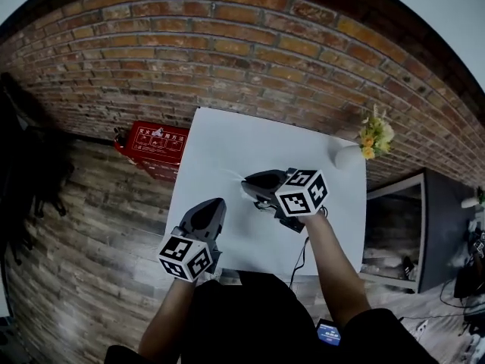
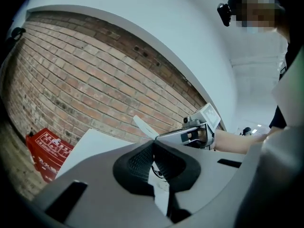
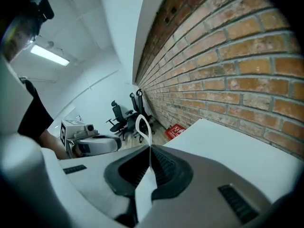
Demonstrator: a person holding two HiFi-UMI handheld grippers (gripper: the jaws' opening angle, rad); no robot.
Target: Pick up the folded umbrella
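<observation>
R gripper (image 3: 149, 152): jaws clamped on thin white strap loop (image 3: 142, 126), loop poking out past tips; over mid white counter (image 1: 220, 139).
L gripper (image 2: 153, 148): jaws together, nothing betw.; over counter's front-left.
Folded umbrella: body not made out in any view.
Misc: white vase w/ yellow flowers (image 1: 356, 152), counter's far-right corner; red box (image 1: 155, 142) on floor (image 1: 91, 226) by brick wall (image 1: 227, 44).

Head view looks steeply down on table (image 1: 220, 139); both gripper views sit low & close across it, brick wall (image 2: 85, 80) shared.

White table (image 1: 227, 139), red-brown brick wall (image 1: 227, 44), red box (image 1: 155, 144), white strap (image 3: 145, 190)
</observation>
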